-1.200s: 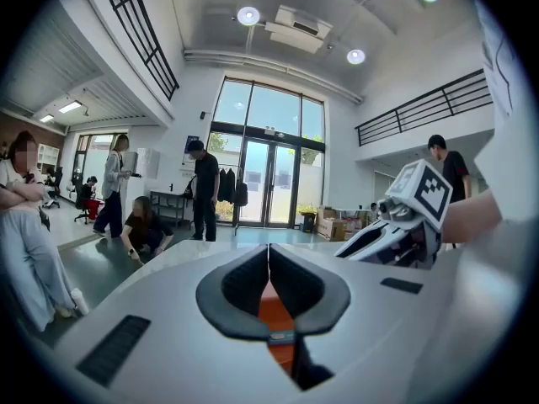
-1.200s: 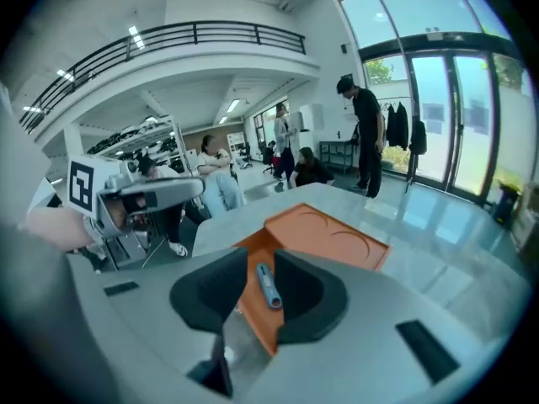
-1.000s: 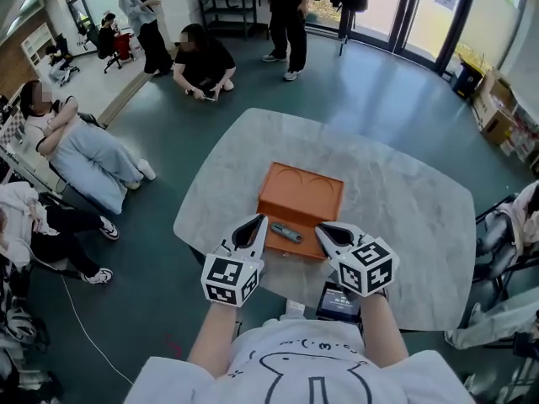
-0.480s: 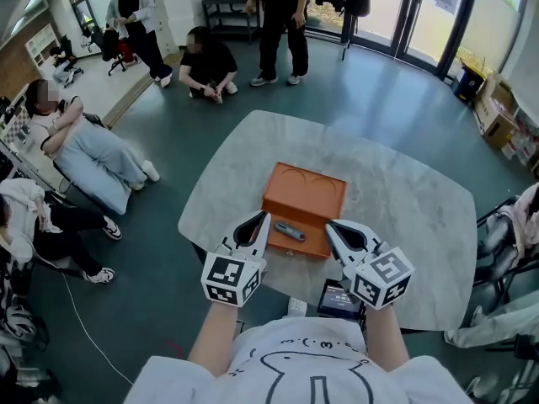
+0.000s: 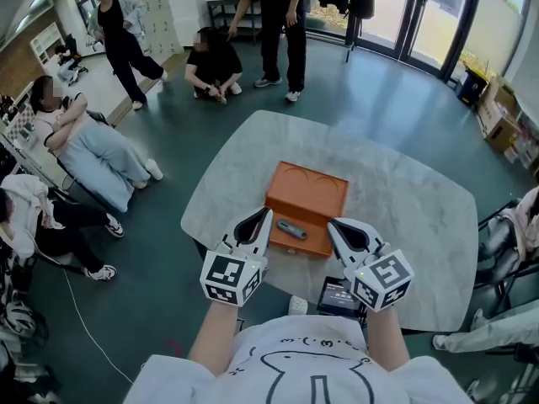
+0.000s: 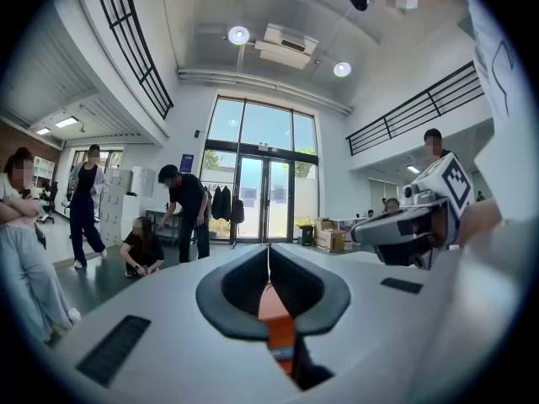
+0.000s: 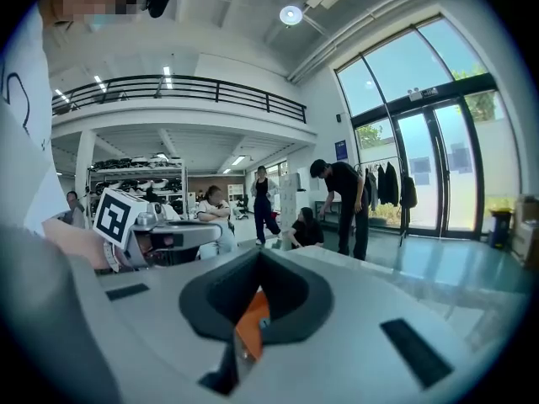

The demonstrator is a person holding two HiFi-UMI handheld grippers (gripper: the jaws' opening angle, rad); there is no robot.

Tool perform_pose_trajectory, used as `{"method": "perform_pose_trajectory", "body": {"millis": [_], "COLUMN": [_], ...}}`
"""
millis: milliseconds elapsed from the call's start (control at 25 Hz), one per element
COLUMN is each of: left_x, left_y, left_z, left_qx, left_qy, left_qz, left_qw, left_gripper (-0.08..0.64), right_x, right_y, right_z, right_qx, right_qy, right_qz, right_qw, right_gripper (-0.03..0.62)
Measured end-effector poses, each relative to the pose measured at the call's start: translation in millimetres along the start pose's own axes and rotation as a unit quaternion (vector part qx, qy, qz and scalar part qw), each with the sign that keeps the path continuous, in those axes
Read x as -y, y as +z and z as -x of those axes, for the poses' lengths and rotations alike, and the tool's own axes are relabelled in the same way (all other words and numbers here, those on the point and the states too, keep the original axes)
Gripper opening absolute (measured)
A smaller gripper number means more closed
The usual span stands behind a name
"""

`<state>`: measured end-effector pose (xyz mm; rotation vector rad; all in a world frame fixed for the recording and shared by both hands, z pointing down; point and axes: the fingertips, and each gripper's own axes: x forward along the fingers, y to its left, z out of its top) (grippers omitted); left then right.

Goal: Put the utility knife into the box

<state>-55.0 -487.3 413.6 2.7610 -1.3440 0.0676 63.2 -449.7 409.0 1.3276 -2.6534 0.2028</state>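
An open orange box (image 5: 308, 194) lies on the round marble table (image 5: 404, 200). The grey utility knife (image 5: 291, 231) rests inside it, near the front wall. My left gripper (image 5: 264, 215) hovers at the box's near left corner and my right gripper (image 5: 333, 224) at its near right corner, both above the box and touching nothing. Each is shut and empty. In the left gripper view the shut tips (image 6: 269, 252) point level over the orange box (image 6: 276, 314), with the right gripper (image 6: 404, 225) beside them. The right gripper view shows its tips (image 7: 257, 257) over the box (image 7: 251, 320).
A dark tablet (image 5: 338, 295) lies at the table's near edge, under my right gripper. Several people stand, crouch or sit on the floor beyond the table's far left side (image 5: 210, 61). Glass doors (image 5: 404, 15) close off the far side.
Both grippers have lifted a little off the box's near edge, the right one drawing slightly back and right. The knife stays in the box. People in the background have shifted.
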Motion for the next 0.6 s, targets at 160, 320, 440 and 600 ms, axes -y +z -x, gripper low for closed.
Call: {"method": "perform_pose_trajectory", "body": {"millis": [160,320,440,600], "left_x": [3.6,4.0,4.6,2.3], "left_y": [3.0,2.7,4.1,5.6], "left_z": [-2.3,0.2,4.0,3.4], "left_qx": [0.001,0.002,0.003,0.007], "left_qy": [0.003,0.001,0.0,0.001], "left_qz": [0.001,-0.002,-0.003,-0.005], "left_qw": [1.0,1.0,1.0,1.0], "left_gripper": [0.016,0.015,0.015,0.015], "right_x": [4.8,2.5,-2.0,-4.1], "right_y": [4.7,4.5,3.5,0.0], "right_z": [3.4,1.4,1.3,-3.0], "right_qx": [0.004,0.003,0.0,-0.007], "right_qy": [0.002,0.004,0.007,0.012], "right_qz": [0.003,0.007,0.009,0.013], "right_qw": [1.0,1.0,1.0,1.0], "right_gripper": [0.008,0.008,0.008,0.008]}}
